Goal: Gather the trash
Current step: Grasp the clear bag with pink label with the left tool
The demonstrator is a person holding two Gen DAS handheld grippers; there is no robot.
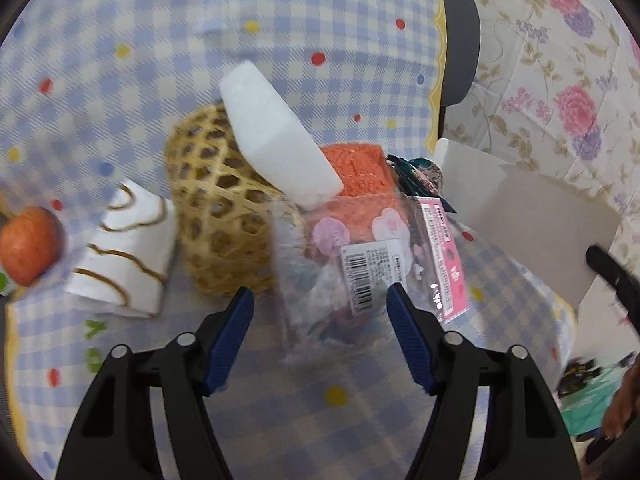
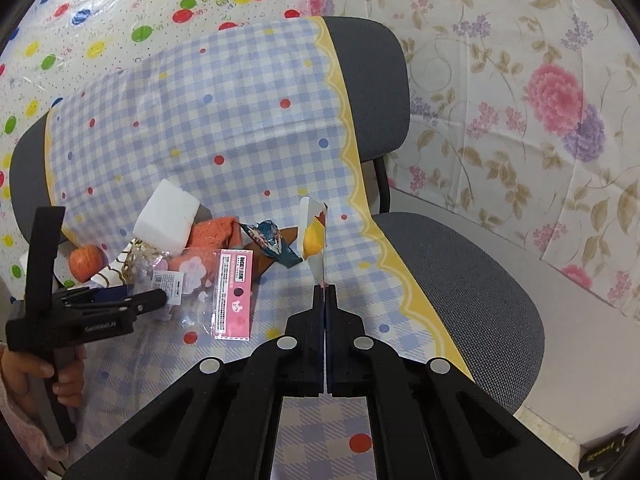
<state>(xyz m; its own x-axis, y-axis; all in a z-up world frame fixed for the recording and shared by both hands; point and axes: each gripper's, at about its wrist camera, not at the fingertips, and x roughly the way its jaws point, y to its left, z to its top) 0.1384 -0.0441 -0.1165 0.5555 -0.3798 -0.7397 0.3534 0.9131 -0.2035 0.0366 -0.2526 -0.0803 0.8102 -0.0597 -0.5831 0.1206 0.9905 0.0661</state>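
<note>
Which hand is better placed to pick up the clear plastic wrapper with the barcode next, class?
The left. The left gripper is open with the clear wrapper lying just beyond its fingertips, while the right gripper is shut on a flat card.

Left claw (image 1: 320, 296) parted, right claw (image 2: 325, 289) clamped

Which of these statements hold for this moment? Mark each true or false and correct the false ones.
1. The right gripper is shut on a flat card. True.
2. The left gripper is clamped on the apple. False: its jaws stand open over a clear plastic wrapper, and the apple lies off to the side.
3. A white foam block leans on the woven basket. True.
4. The cloth under the items is plain green. False: the tablecloth is blue-and-white checked with coloured dots.
</note>
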